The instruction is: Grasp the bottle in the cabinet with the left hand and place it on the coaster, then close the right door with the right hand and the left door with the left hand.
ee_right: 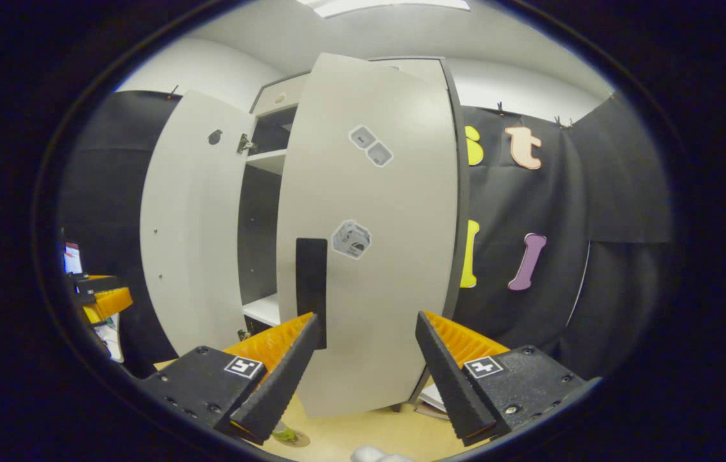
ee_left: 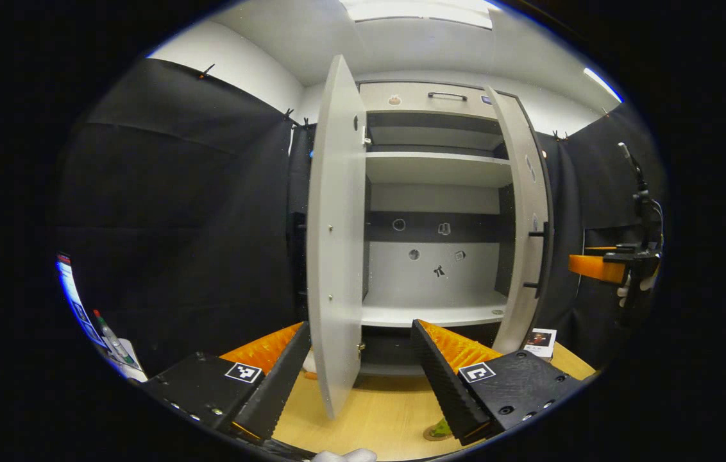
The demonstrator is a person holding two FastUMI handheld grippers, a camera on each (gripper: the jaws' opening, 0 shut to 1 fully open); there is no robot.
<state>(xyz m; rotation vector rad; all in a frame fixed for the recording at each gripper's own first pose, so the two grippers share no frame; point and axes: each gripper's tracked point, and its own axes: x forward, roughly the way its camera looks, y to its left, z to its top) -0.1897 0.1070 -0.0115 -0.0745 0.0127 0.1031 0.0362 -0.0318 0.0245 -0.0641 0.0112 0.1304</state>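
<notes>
left gripper [ee_left: 363,378]: fingers spread, released, left door [ee_left: 335,244] edge between them, untouched | right gripper [ee_right: 366,378]: fingers released, before the part-shut right door [ee_right: 369,231] | bottle [ee_right: 284,432] on coaster [ee_right: 297,439] on worktop [ee_left: 376,417], just beside left gripper | cabinet [ee_left: 433,256] shelves bare

**A curtained test booth, not a home**

You are working in a staged recording booth. Black cloth [ee_left: 177,212] clipped along its top edge hangs over plain white walls [ee_left: 235,61], under flat ceiling light panels [ee_left: 421,11]. A lone pale cabinet [ee_left: 433,167] stands on a wooden tabletop [ee_left: 382,417], with a clamp-mounted stand [ee_left: 642,212] to the side.
</notes>
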